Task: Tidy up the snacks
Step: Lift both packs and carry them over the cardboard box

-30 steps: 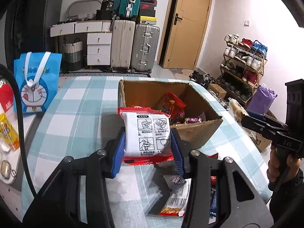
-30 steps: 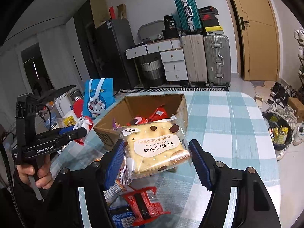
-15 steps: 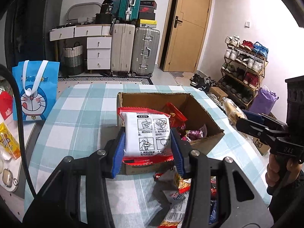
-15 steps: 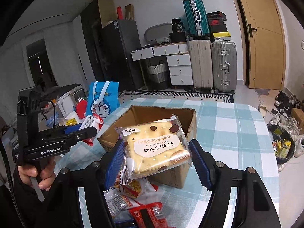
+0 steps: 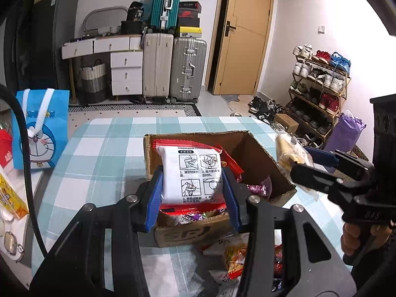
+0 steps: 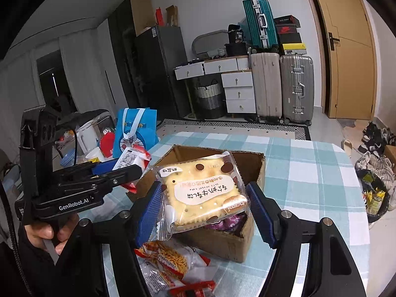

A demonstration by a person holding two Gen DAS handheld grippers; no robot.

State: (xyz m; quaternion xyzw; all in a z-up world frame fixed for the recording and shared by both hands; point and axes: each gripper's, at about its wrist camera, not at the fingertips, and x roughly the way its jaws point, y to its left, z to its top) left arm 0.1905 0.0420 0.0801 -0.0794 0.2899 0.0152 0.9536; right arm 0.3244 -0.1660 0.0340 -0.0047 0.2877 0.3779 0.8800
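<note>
Left wrist view: the left gripper [image 5: 193,193] is clenched on a white-and-red snack packet [image 5: 191,173], blue pads pressing both sides, packet held upright above the near part of the cardboard box [image 5: 259,153]. Box sits open on the checked tablecloth [image 5: 104,153]. Inside: a red packet behind the held one, purple wrappers [image 5: 258,188] at the near right corner, mixed wrappers along the near wall. More loose snacks lie on the cloth just in front of the box [image 5: 232,255]. At right, the right gripper [image 5: 304,158] carries a clear-wrapped cracker pack.

Right wrist view: the right gripper [image 6: 204,203] grasps a square cracker pack [image 6: 203,193] in clear film, held flat over the box's near edge. Box interior mostly hidden by the pack; purple wrappers [image 6: 230,222] show beneath it. A noodle-snack bag [image 6: 170,257] lies on the cloth just before the box. A blue cartoon tote [image 6: 136,133] stands at the table's far left.
</note>
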